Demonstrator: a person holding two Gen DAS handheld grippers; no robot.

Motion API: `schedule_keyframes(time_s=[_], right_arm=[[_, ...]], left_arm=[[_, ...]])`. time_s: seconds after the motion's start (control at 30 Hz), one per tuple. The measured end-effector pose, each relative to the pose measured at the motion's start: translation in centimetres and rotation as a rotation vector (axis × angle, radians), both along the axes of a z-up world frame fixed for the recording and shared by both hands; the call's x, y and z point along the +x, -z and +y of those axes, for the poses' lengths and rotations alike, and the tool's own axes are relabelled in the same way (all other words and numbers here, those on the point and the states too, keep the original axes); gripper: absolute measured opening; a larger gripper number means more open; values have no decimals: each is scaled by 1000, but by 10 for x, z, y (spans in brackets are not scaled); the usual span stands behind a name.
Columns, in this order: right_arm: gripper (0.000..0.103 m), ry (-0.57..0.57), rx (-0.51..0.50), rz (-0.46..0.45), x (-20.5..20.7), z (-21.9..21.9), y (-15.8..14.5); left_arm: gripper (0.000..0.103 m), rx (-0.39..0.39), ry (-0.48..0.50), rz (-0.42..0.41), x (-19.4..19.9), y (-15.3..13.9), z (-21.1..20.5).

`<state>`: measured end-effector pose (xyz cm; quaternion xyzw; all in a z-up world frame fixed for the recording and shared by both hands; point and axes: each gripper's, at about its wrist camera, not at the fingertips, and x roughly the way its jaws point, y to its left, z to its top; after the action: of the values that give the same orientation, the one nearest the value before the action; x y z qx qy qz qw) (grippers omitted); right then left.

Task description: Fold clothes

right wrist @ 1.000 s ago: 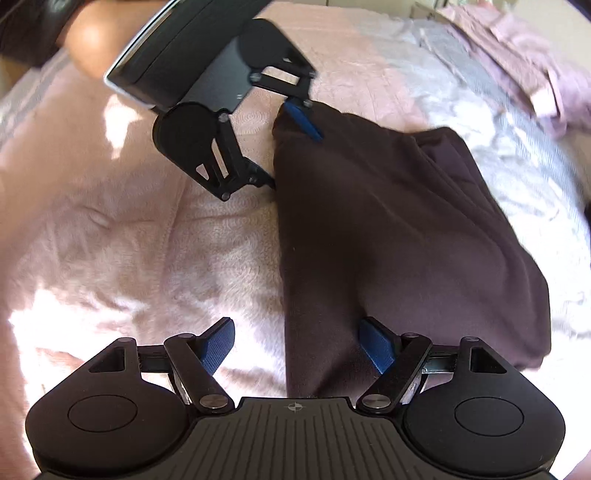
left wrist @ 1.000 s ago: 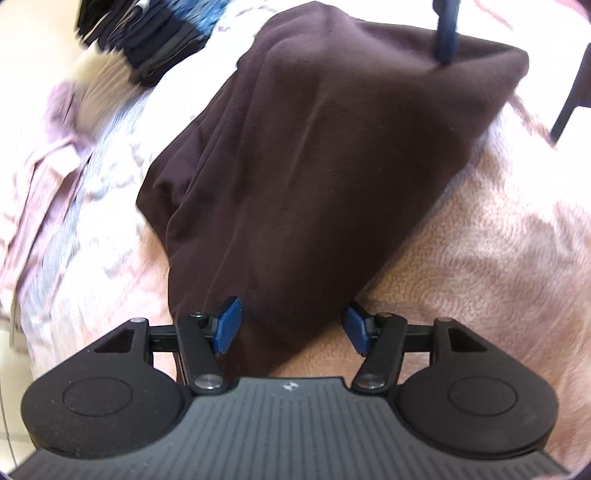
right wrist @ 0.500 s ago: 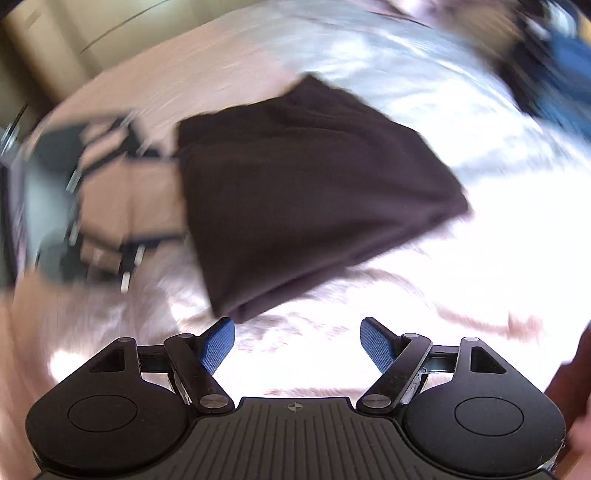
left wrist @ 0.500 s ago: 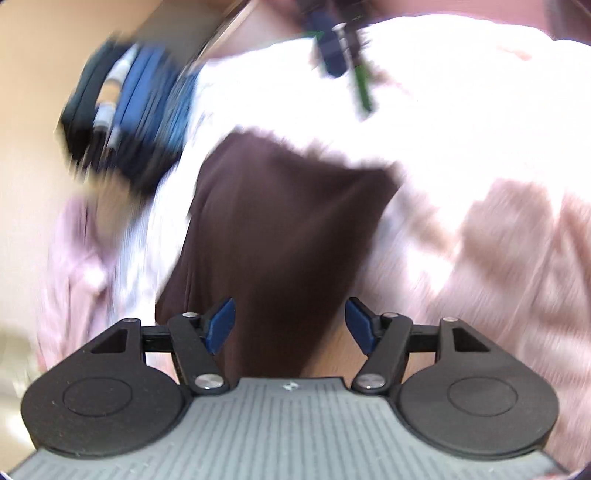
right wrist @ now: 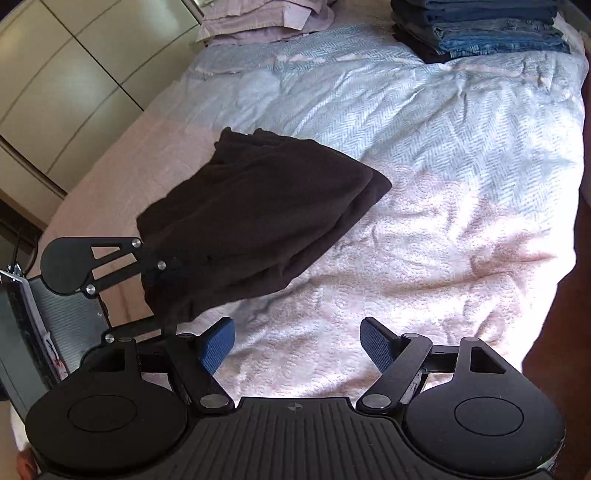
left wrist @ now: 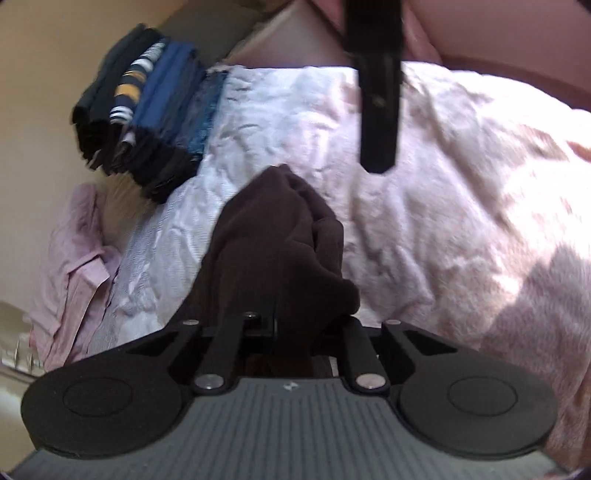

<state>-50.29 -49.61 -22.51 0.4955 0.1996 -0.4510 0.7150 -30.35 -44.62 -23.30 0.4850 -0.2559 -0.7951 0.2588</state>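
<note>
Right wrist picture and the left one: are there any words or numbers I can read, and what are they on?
No readable words or numbers in either view.
Small white emblem on the grey ribbed body of the right tool: a mark, not letters.
Same emblem on the left tool, shut on the folded dark brown garment: too small to read.

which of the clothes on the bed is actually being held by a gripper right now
The dark brown garment: the left gripper is shut on its near edge. The blue stack and the pink pile lie untouched at the far end.

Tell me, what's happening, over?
Left tongs just closed, pinching the dark brown garment. Right tongs open, empty. Nothing in the way.
</note>
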Motion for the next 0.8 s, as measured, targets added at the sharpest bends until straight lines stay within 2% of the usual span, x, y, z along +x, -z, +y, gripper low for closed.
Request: schedule_keyframes(time_s=[0.07,0.17,0.2,0.23,0.3,0.5,0.53,0.57,0.6,0.63,0.7,0.8], right_arm=[[78,54,18,-149,-9,-6,4],[78,169,44,-411,-18,-22,13],[82,197,45,-474,-17,-30,16],[91,224,43,-521,-17,-39,20],[96,283,40,-605,-17,-55,30],[96,388,104,-717,-14,-102,76],[91,397,113,-742,-15,-110,81],[77,405,123,-769,-16,-118,86],[39,416,142,-771,-18,-125,87],[21,420,157,-766,-21,-132,86],[17,389,172,-737,-29,-144,74],[14,310,144,-682,-44,-160,34]], left_arm=[[10,-19,-26,36,7,-21,-5],[10,-23,-25,26,10,-33,-8],[10,-21,-17,20,10,-33,-9],[10,-21,-6,14,8,-32,-8],[10,-14,1,9,8,-30,-4],[10,5,-34,23,9,-28,-2],[10,7,-38,23,8,-29,-2],[10,9,-50,29,7,-32,-3],[10,10,-63,37,5,-36,-4],[10,12,-76,45,4,-40,-5],[9,13,-102,71,-1,-52,-6],[9,12,-127,151,-15,-83,-2]])
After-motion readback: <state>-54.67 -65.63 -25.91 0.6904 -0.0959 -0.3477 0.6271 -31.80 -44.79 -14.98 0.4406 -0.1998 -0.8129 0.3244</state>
